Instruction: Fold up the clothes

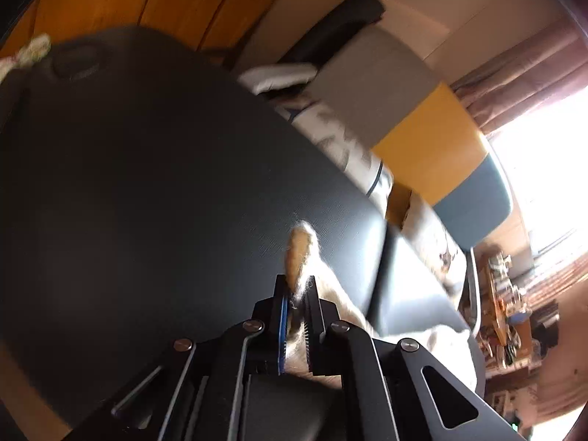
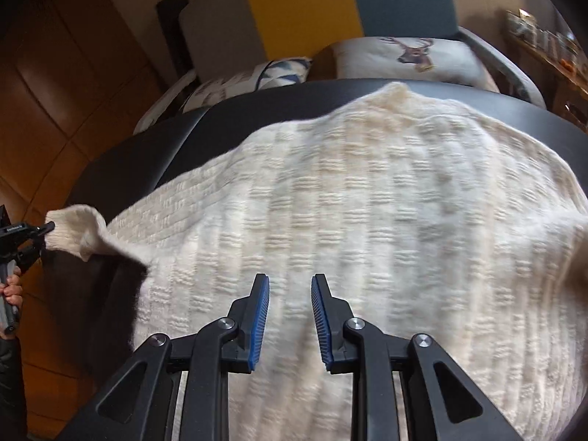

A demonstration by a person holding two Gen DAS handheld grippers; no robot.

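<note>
Now my left tongs (image 1: 296,294) are clenched on the cuff of the cream chunky-knit sweater (image 2: 367,213), held out past the edge of the dark matte tabletop (image 1: 147,183). My right tongs (image 2: 290,283) hang released above the sweater body, which lies spread over the tabletop, bare dark surface leftward.

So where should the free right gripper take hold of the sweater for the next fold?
Probably the far-right sleeve, coming in from the right edge. The left gripper already pinches the opposite cuff, and the open right gripper hovers over the flat sweater body.
</note>
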